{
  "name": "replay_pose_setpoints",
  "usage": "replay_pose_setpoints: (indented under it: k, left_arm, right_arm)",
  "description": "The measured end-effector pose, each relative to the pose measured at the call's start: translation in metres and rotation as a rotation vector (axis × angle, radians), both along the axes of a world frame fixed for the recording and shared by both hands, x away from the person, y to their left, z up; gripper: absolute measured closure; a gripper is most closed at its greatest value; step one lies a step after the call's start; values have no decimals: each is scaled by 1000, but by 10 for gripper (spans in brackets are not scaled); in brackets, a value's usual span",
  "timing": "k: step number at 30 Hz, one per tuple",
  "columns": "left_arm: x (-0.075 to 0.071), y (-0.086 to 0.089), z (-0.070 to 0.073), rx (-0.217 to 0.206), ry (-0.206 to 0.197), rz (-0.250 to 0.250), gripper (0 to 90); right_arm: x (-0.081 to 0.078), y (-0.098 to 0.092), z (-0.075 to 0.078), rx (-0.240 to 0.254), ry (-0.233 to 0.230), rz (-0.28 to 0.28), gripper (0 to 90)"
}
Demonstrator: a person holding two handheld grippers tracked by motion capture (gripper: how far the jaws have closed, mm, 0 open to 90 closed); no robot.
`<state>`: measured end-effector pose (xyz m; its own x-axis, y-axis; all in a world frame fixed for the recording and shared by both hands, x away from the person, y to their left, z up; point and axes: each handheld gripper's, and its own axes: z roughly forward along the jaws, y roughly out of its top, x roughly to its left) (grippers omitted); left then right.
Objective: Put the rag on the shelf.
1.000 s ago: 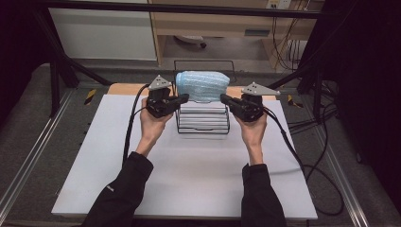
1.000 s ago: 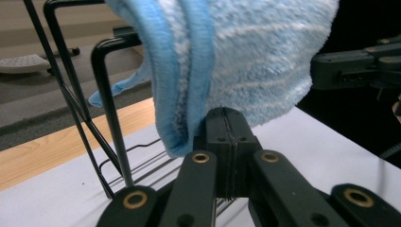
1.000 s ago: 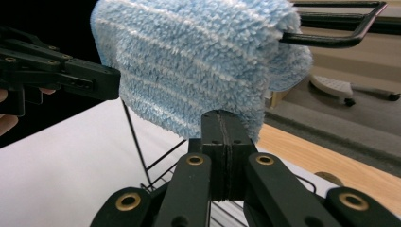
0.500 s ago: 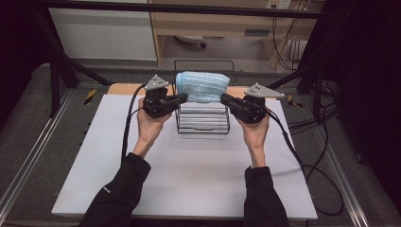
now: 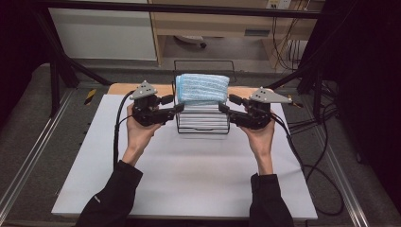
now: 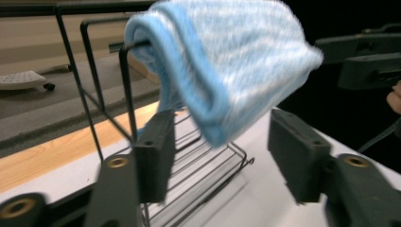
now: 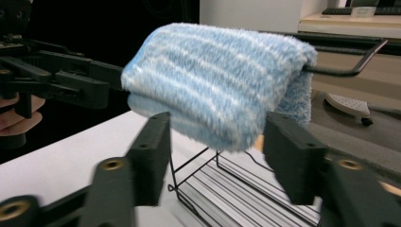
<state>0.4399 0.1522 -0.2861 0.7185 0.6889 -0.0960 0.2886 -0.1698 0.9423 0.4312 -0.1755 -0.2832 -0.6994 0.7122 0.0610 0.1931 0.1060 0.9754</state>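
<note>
While both jaws stand apart, the towel (image 5: 202,88) hangs between them, untouched.

No words, labels, brand names, numbers or signs can be read anywhere in these pictures.

One fixed camera overhead, two riding on the grippers

The high view looks forward and down over the white table (image 5: 189,179) from the person's near side. The left gripper view sits close at the wire rack's (image 6: 108,94) left end, facing right; the right gripper view sits close at its right end, facing left. All three share the blue towel (image 5: 202,88) draped on that rack.
</note>
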Motion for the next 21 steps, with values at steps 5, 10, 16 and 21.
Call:
replay_pose_setpoints:
  k: [5, 10, 16, 21]
  left_arm:
    - [-7, 11, -17, 29, 17, -6, 279]
    - [-13, 22, -36, 48, 35, 2, 213]
    - [-22, 31, -63, 35, 59, 2, 177]
    - [-31, 40, -82, 57, 67, 8, 171]
  right_arm:
    - [-5, -4, -10, 4, 12, -1, 232]
    - [-9, -7, -22, -5, 41, 7, 143]
    - [-17, -7, -44, -32, 65, 37, 76]
    - [-22, -10, -67, -62, 109, 56, 42]
